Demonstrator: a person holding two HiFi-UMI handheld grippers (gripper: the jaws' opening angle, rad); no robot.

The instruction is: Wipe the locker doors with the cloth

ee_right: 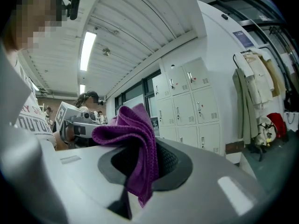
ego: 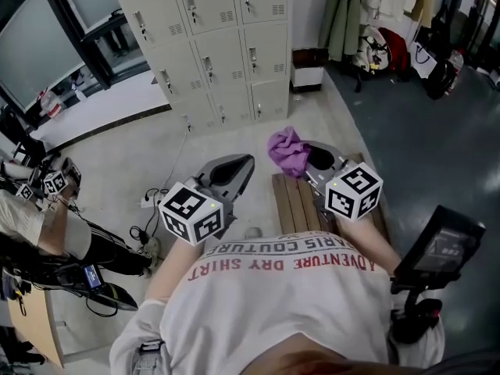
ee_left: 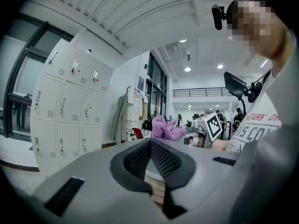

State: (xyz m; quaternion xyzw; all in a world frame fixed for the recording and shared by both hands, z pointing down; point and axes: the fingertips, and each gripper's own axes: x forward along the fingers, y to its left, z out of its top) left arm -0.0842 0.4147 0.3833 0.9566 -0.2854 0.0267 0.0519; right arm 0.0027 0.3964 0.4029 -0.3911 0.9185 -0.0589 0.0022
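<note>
The right claw [ee_right: 140,166] was pinching the purple cloth [ee_right: 134,134] between its dark pads. The fabric bunched up above the tips, and a loose tail hung down in front of them. Beside it, the left claw [ee_left: 150,146] had its pads pressed together at the tips, with nothing caught between them. Both claws were held out in front of the person's white printed shirt [ego: 289,287], each carrying its cube of square markers, and the cloth sat up and to the right of the left claw's tips. The grey lockers [ego: 219,45] stood ahead of both claws and well apart from them, with their doors shut and the cloth nowhere near touching them. A slatted wooden bench [ego: 291,205] lay below the right claw and just to the right of the left one. Coats [ego: 348,14] hung beyond the right claw, further to the right than the lockers. Another person [ego: 47,237] sat well off to the left of the left claw.
</note>
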